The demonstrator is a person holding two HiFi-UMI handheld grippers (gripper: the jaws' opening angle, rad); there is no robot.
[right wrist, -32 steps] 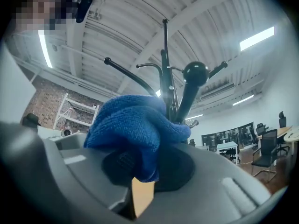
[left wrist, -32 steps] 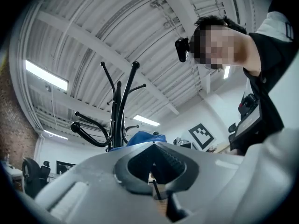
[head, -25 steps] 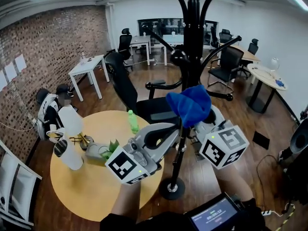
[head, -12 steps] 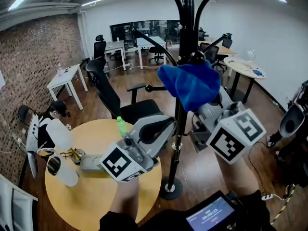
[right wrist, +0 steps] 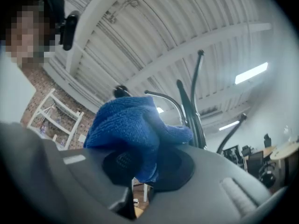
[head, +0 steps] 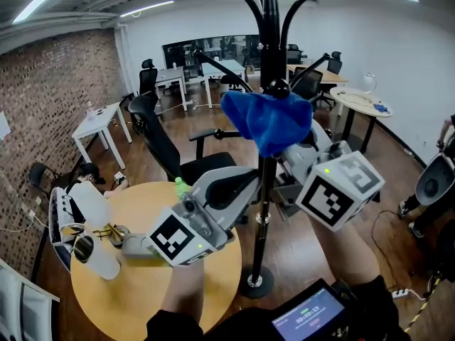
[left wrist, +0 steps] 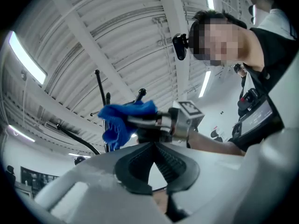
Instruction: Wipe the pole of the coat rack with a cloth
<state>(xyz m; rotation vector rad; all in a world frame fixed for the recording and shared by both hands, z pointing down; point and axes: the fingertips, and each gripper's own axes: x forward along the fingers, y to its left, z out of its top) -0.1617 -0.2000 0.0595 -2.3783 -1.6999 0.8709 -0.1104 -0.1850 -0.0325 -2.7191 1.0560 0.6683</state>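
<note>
Head view first: my right gripper (head: pixel 279 139) is up in the middle of the frame, clenched on the blue cloth (head: pixel 266 119). The cloth bunches over its tips and lies across the black pole (head: pixel 260 212) of the coat rack, just under the knob where the hook arms branch. From here I can't see the jaws at all, only cloth and the marker cube lower right.

The right gripper view fills that in. Both dark pads are pinched on a fold of the cloth (right wrist: pixel 135 129), and the rest balloons up above them. Its right edge runs up against the rack's dark uprights, centre right. Whether it presses on the pole or only overlaps it, I can't tell.

My left gripper (head: pixel 240 185) sits lower, left of the pole and just beside it in the head view, tilted upward. Only its own view shows the jaws. The ribbed pads of the left gripper (left wrist: pixel 154 146) meet at their tips with nothing between them. That view also catches the cloth (left wrist: pixel 122 122) from the far side, hanging off my right gripper's tips against a thin black upright, ceiling beams behind.

Lower left in the head view there's the round yellow table (head: pixel 135 297) with a green bottle (head: pixel 179 185) and a white jug (head: pixel 96 251). The rack's round base (head: pixel 256 284) stands on the wood floor just beside it.
</note>
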